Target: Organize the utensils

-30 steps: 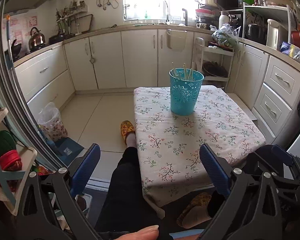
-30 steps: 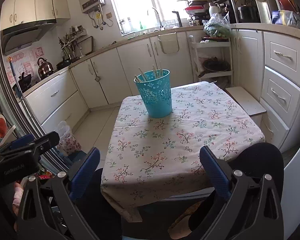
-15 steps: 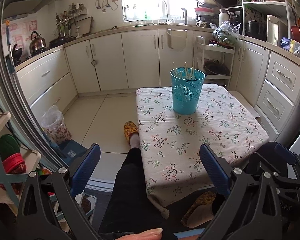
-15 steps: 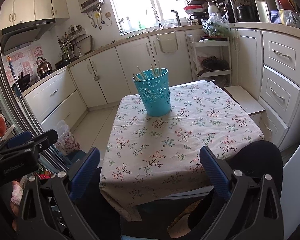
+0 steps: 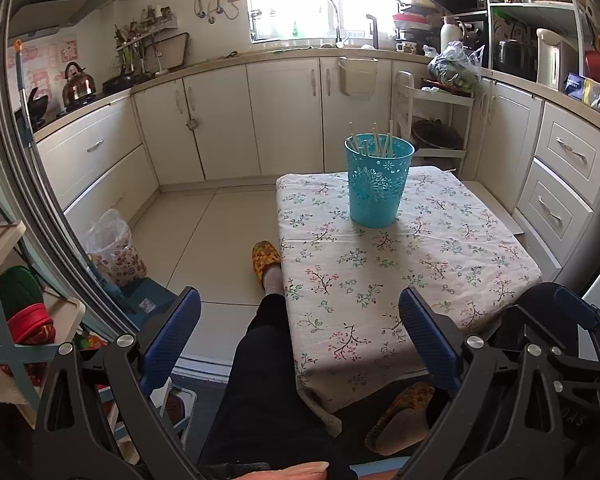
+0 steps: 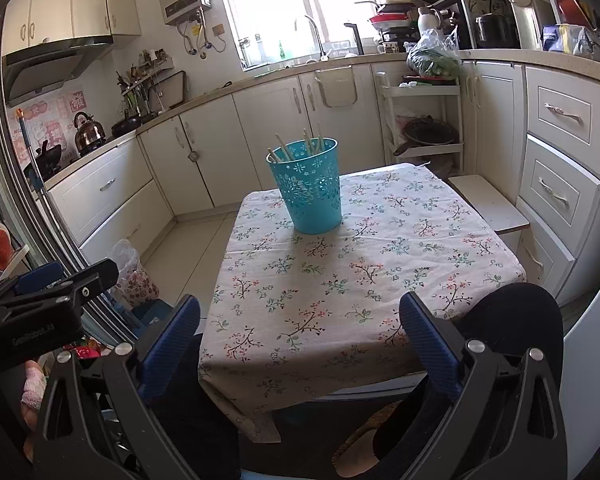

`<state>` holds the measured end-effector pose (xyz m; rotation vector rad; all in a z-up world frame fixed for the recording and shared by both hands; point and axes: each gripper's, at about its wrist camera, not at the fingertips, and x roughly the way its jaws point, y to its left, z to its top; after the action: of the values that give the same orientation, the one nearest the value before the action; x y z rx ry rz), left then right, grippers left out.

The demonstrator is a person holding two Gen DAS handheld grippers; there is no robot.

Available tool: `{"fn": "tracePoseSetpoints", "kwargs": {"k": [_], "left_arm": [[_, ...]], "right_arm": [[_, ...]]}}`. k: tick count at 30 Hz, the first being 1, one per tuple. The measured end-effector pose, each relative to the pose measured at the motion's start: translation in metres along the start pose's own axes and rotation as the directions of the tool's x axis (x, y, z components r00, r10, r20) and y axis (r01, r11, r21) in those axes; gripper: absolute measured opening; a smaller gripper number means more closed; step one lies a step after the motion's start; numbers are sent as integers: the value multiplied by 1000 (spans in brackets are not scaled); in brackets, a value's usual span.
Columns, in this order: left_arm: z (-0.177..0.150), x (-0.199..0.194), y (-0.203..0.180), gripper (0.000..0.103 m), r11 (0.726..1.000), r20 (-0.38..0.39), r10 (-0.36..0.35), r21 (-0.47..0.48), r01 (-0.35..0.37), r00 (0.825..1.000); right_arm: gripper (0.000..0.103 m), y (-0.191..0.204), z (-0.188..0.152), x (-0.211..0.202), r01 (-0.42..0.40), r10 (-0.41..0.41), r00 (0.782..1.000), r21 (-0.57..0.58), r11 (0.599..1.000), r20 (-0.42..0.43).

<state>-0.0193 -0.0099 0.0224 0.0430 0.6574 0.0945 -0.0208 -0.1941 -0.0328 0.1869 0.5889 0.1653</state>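
Blue-padded fingers of the left gripper [image 5: 300,336] stand wide apart with nothing between them, held low at the near left corner of the tabletop, above the person's dark-trousered leg [image 5: 260,380]. The right gripper [image 6: 300,336] is likewise spread and empty, hanging over the near edge of the tabletop, its right finger in front of the person's knee [image 6: 512,320]. The floral tablecloth [image 6: 360,272] covers the whole tabletop and hangs over its near edge. A turquoise perforated basket [image 6: 310,188] stands upright toward the far edge of the tabletop, left of centre in the right wrist view, well apart from both grippers. Several pale chopsticks [image 6: 306,142] stand in it, long axes near vertical, tips up past the rim and leaning slightly in different directions. The cloth between the grippers and the basket carries nothing. Beyond the far edge run white kitchen cabinets [image 5: 284,120]. A kettle [image 6: 87,132] sits on the counter to the left, a white tiered cart [image 6: 420,120] stands to the right, and a yellow slipper [image 5: 265,258] rests on the floor beside the left edge.
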Motion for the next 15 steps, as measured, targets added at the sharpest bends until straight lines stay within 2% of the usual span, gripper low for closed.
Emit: {"fn": "tracePoseSetpoints", "kwargs": {"k": [9, 12, 15], "left_arm": [[-1, 1, -3, 95, 1000, -12, -11, 4, 11, 1000], [-2, 1, 0, 95, 999, -4, -42, -18, 42, 999], [-3, 1, -2, 95, 999, 7, -33, -15, 33, 999]], "right_arm": [[95, 0, 0, 0, -1, 1, 1000, -3, 1000, -1], [95, 1, 0, 1, -3, 3, 1000, -4, 1000, -3], [95, -1, 1, 1, -5, 5, 1000, -3, 1000, 0]]}}
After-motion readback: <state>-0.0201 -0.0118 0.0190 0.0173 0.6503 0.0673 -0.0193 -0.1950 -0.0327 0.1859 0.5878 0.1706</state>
